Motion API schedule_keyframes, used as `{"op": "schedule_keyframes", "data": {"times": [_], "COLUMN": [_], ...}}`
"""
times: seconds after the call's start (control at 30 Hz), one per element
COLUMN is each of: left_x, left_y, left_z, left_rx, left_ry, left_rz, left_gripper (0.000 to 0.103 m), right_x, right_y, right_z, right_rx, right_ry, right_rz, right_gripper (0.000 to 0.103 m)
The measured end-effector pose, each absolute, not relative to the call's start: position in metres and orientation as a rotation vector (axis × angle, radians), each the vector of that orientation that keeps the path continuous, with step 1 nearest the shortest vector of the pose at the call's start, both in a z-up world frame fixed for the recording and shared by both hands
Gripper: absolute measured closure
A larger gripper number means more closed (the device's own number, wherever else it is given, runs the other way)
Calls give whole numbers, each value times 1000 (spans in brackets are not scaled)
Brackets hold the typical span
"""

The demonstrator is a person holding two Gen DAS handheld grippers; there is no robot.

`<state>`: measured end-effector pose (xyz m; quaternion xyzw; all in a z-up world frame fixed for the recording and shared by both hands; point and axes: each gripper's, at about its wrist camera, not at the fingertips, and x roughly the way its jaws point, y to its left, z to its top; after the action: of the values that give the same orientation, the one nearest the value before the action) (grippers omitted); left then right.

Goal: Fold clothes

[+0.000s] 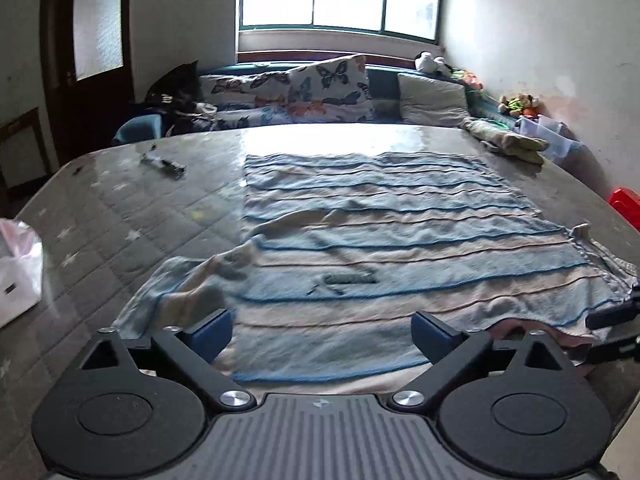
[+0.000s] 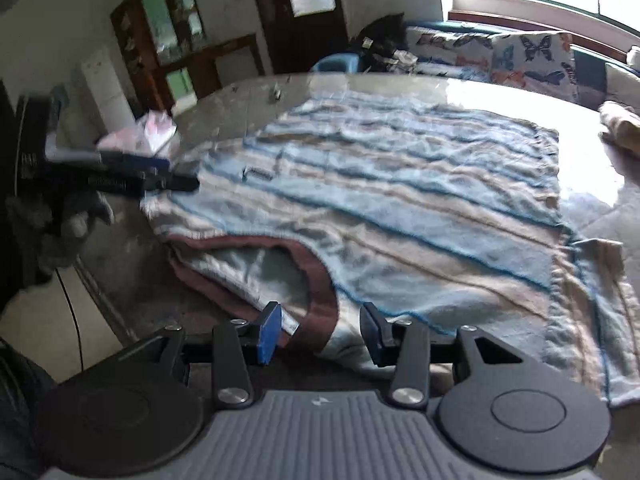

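Observation:
A blue, white and tan striped sweater [image 1: 380,236] lies spread flat on the quilted grey mattress [image 1: 120,216]. Its brown-edged neckline [image 2: 312,276] faces me in the right wrist view, where the sweater [image 2: 400,184] fills the middle. My left gripper [image 1: 322,330] is open, just above the sweater's near edge, next to a folded-in sleeve [image 1: 192,280]. My right gripper [image 2: 320,330] is open with the collar between its fingers, not pinched. The left gripper [image 2: 160,178] also shows at the left in the right wrist view, and the right gripper's tip [image 1: 612,316] at the right edge in the left wrist view.
A small dark object [image 1: 166,164] lies on the mattress at far left. A folded greenish cloth [image 1: 508,140] sits at the far right corner. Butterfly pillows [image 1: 320,88] and a sofa stand behind. A white bag [image 1: 16,268] is at the left edge, a red box [image 1: 626,204] at right.

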<state>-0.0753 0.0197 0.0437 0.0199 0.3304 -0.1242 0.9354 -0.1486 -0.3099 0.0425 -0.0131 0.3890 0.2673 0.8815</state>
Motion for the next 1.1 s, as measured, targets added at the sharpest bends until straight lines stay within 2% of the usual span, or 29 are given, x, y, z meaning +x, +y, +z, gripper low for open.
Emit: {"op": "schedule_keyframes", "data": {"times": [0.27, 0.37, 0.53, 0.67, 0.77, 0.83, 0.9, 0.93, 1.03, 1.1], "left_x": [-77, -84, -98, -111, -118, -119, -119, -119, -118, -118], "left_y": [-25, -54, -95, -114, -124, -127, -129, -131, -133, -130], "left_z": [45, 46, 46, 46, 40, 37, 33, 31, 26, 29], "left_rx": [79, 111, 160, 198, 243, 255, 267, 273, 282, 274], "left_ry": [666, 659, 648, 640, 652, 667, 682, 690, 698, 689], "left_rz": [-406, -522, -719, -848, -890, -889, -887, -886, -883, -882], "left_gripper": [2, 14, 42, 44, 51, 64, 68, 78, 96, 100], "right_x": [-155, -154, -159, -161, -160, -159, -159, -159, -159, -159], "right_y": [-345, -360, -369, -372, -373, -373, -373, -373, -373, -373], "right_z": [41, 37, 30, 30, 31, 30, 30, 30, 29, 29], "right_rx": [-34, -5, -27, -23, -20, -18, -17, -16, -16, -18], "right_ry": [814, 819, 826, 819, 816, 814, 813, 812, 812, 812], "right_rz": [384, 317, 271, 267, 268, 269, 270, 270, 270, 269], "right_gripper": [60, 60, 62, 62, 62, 62, 62, 62, 62, 62]}}
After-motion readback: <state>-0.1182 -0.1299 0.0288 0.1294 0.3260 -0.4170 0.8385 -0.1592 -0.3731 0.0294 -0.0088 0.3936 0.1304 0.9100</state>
